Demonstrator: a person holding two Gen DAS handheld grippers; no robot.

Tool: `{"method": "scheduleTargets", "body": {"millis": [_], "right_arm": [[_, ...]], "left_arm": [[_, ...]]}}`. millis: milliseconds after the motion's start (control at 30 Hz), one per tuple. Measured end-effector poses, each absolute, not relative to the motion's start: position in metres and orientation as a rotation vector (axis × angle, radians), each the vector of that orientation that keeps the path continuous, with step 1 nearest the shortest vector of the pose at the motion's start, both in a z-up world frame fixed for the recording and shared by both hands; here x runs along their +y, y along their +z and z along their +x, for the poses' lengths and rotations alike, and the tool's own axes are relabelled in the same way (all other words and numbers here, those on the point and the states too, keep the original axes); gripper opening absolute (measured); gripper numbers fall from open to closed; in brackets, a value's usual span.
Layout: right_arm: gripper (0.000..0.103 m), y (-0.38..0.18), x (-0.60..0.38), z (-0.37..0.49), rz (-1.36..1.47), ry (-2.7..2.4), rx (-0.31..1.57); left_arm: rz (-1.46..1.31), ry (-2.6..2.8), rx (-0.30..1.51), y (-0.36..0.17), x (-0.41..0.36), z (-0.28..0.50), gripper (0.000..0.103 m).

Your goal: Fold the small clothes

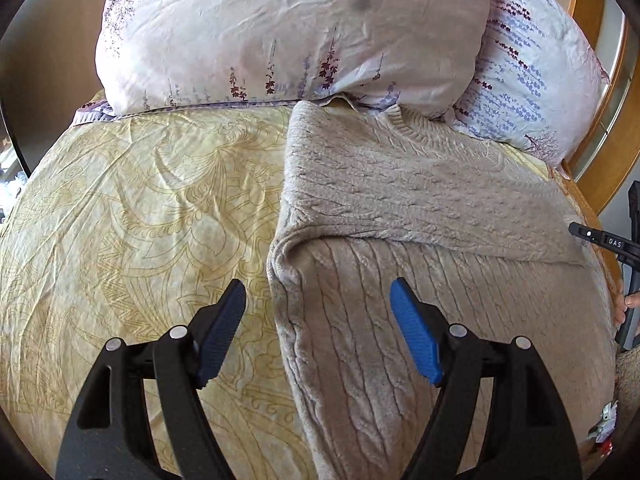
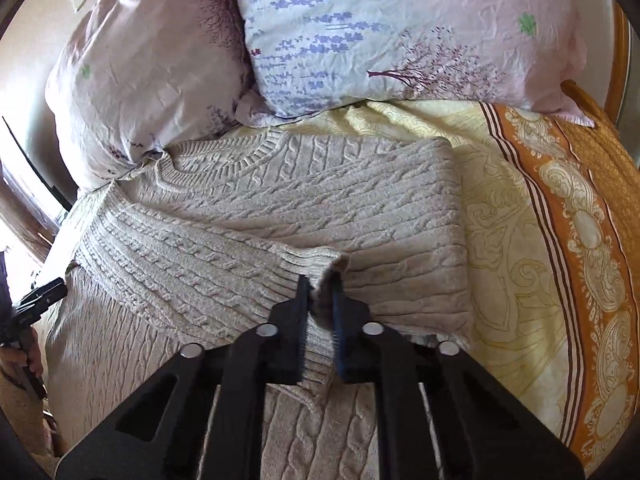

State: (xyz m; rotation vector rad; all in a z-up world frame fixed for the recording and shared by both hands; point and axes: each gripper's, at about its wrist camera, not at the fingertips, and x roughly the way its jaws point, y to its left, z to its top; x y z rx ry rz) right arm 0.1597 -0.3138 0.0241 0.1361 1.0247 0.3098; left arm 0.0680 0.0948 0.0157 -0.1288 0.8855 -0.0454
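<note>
A beige cable-knit sweater [image 1: 420, 208] lies on the bed with one sleeve [image 1: 440, 208] folded across its body. My left gripper [image 1: 318, 300] is open and empty, hovering over the sweater's left folded edge. In the right wrist view the sweater [image 2: 280, 200] fills the middle. My right gripper [image 2: 320, 288] is shut on the ribbed sleeve cuff [image 2: 316, 260], holding it over the sweater's body. The right gripper [image 1: 624, 248] shows at the far right of the left wrist view. The left gripper [image 2: 36, 300] shows at the left edge of the right wrist view.
A yellow patterned bedsheet [image 1: 140, 208] covers the bed, with an orange border [image 2: 580, 220] on the right. Two floral pillows [image 1: 288, 28] [image 2: 400, 28] lean at the head, touching the sweater's collar. A wooden bed frame [image 1: 600, 120] curves along the right.
</note>
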Motion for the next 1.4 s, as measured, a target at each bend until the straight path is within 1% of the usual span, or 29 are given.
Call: {"method": "scheduleTargets", "body": {"millis": [233, 300, 367, 433, 467, 500, 567, 767, 833, 867, 900, 1000, 1067, 1100, 1200, 1400], "right_arm": [[0.007, 0.077, -0.308, 0.181, 0.105, 0.215, 0.806], [0.007, 0.067, -0.304, 0.197, 0.08, 0.174, 0.852], [0.008, 0.04, -0.306, 0.214, 0.087, 0.148, 0.985], [0.008, 0.023, -0.317, 0.218, 0.191, 0.169, 1.067], [0.014, 0.022, -0.324, 0.215, 0.242, 0.178, 1.067], [0.022, 0.023, -0.331, 0.213, 0.278, 0.177, 1.062], [0.029, 0.025, -0.343, 0.205, 0.337, 0.183, 1.067], [0.029, 0.019, -0.345, 0.188, 0.363, 0.231, 1.114], [0.026, 0.019, -0.341, 0.187, 0.356, 0.244, 1.11], [0.017, 0.02, -0.34, 0.187, 0.35, 0.252, 1.109], [0.011, 0.02, -0.337, 0.188, 0.355, 0.266, 1.107], [0.01, 0.029, -0.336, 0.185, 0.363, 0.254, 1.058], [0.009, 0.032, -0.341, 0.182, 0.373, 0.224, 1.035], [0.009, 0.03, -0.343, 0.181, 0.376, 0.206, 1.041], [0.009, 0.016, -0.341, 0.18, 0.357, 0.171, 1.093], [0.009, 0.021, -0.333, 0.164, 0.316, 0.105, 1.076]], "left_arm": [[-0.066, 0.005, 0.912, 0.005, 0.085, 0.084, 0.074], [-0.054, 0.014, 0.915, 0.004, 0.084, 0.087, 0.074], [-0.049, 0.018, 0.92, 0.003, 0.084, 0.089, 0.074], [-0.053, 0.019, 0.929, 0.003, 0.084, 0.09, 0.074], [-0.052, 0.019, 0.931, 0.003, 0.085, 0.091, 0.074], [-0.048, 0.023, 0.932, 0.003, 0.086, 0.092, 0.074], [-0.04, 0.034, 0.937, 0.002, 0.088, 0.096, 0.074], [0.005, 0.064, 0.94, 0.003, 0.088, 0.111, 0.075], [0.033, 0.072, 0.933, 0.003, 0.086, 0.115, 0.076], [0.05, 0.079, 0.931, 0.004, 0.084, 0.117, 0.076], [0.065, 0.09, 0.928, 0.004, 0.083, 0.119, 0.076], [0.1, 0.154, 0.909, 0.006, 0.085, 0.123, 0.074], [0.063, 0.192, 0.898, 0.007, 0.094, 0.122, 0.073], [0.034, 0.218, 0.899, 0.006, 0.101, 0.121, 0.071], [-0.103, 0.217, 0.92, 0.0, 0.121, 0.12, 0.073], [-0.189, 0.282, 0.882, 0.002, 0.127, 0.111, 0.073]]}}
